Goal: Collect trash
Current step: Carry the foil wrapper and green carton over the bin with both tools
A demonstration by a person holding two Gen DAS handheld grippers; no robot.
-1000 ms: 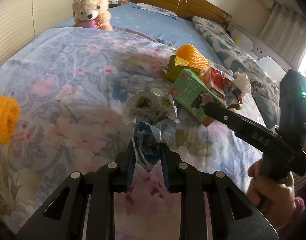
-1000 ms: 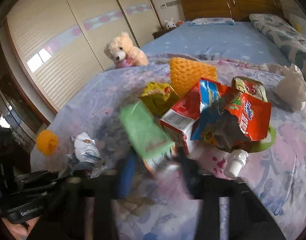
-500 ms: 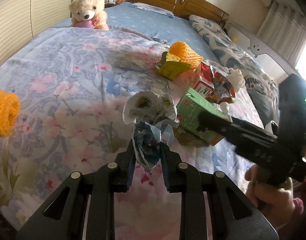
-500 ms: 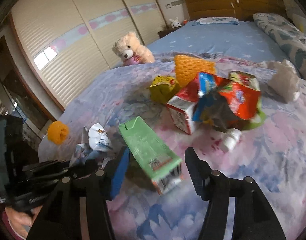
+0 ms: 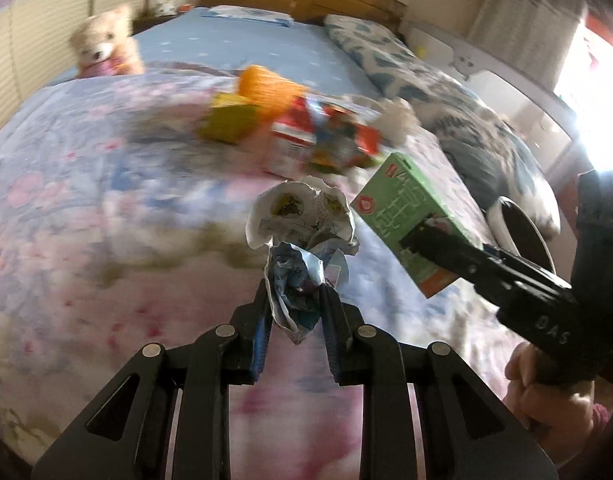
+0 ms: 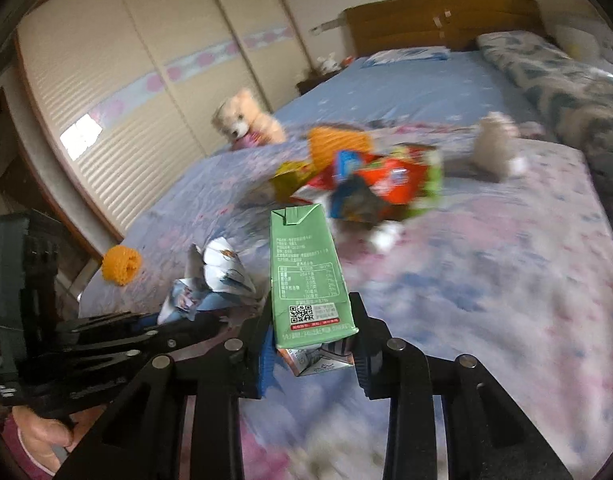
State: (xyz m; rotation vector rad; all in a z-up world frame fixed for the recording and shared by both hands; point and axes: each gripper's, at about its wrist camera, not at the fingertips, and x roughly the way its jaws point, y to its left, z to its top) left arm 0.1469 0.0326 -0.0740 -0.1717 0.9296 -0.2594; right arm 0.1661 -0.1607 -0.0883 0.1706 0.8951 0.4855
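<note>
green carton [image 6: 308, 276] is now rising off the bed [image 6: 486, 280], lifted clear of the trash pile [image 6: 366, 184].
right hand-held gripper [image 6: 312, 344] is clamping the carton's lower end, holding it tilted above the floral cover; left hand-held gripper [image 5: 294, 316] is pinching crumpled paper [image 5: 300, 236] just beside it, both in the air.

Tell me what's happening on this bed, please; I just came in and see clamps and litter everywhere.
A person is clearing trash off the bed with two handheld grippers. The left gripper is clamped on a crumpled paper wrapper, held above the floral quilt. The right gripper grips a green drink carton by its lower end. A pile of snack packets, an orange foam net and a teddy bear lie on the bed.
</note>
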